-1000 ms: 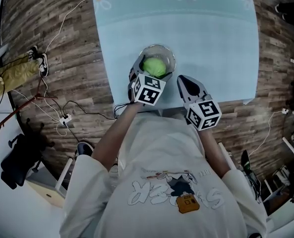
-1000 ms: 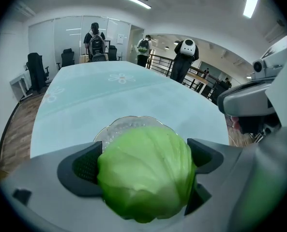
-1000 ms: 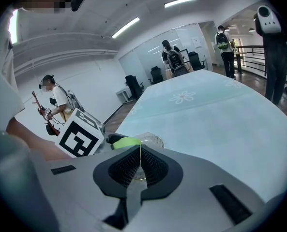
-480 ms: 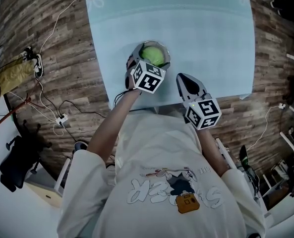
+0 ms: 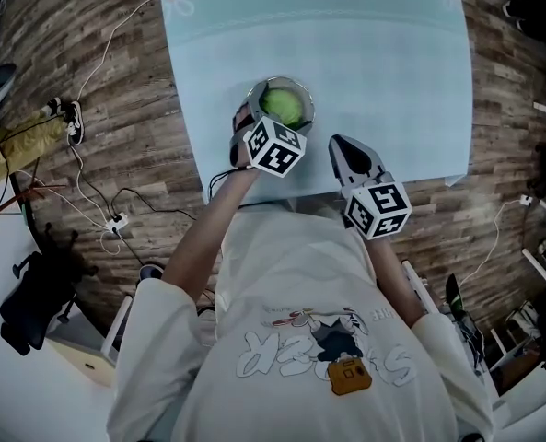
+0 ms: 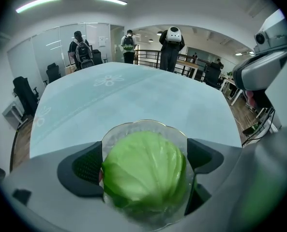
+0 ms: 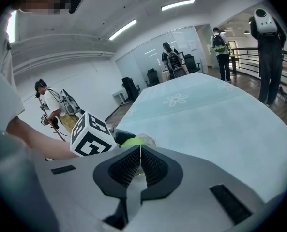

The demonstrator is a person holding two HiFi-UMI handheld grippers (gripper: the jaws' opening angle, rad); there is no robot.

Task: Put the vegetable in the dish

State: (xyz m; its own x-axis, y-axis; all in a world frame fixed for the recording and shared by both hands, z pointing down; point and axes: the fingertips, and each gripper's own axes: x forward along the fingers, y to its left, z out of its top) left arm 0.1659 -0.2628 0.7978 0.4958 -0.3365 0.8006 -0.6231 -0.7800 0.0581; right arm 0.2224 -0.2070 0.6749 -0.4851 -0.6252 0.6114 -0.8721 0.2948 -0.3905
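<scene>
Plainly, the clear glass dish [image 5: 255,97] on the light-blue worktop [image 5: 392,81] holds 1 green cabbage [image 5: 283,106], which nearly fills it. The dish sits towards the near left of the worktop. In the left gripper view the cabbage [image 6: 145,175] lies right between the 2 jaws of the left gripper [image 6: 144,149]. They stand wide apart and are clamped on its left and right sides, with the dish's rim [image 6: 143,123] showing just past it. The right gripper [image 7: 140,153] is near and right of the dish, over the worktop's near edge. Its jaws are pressed together with nothing between them.
</scene>
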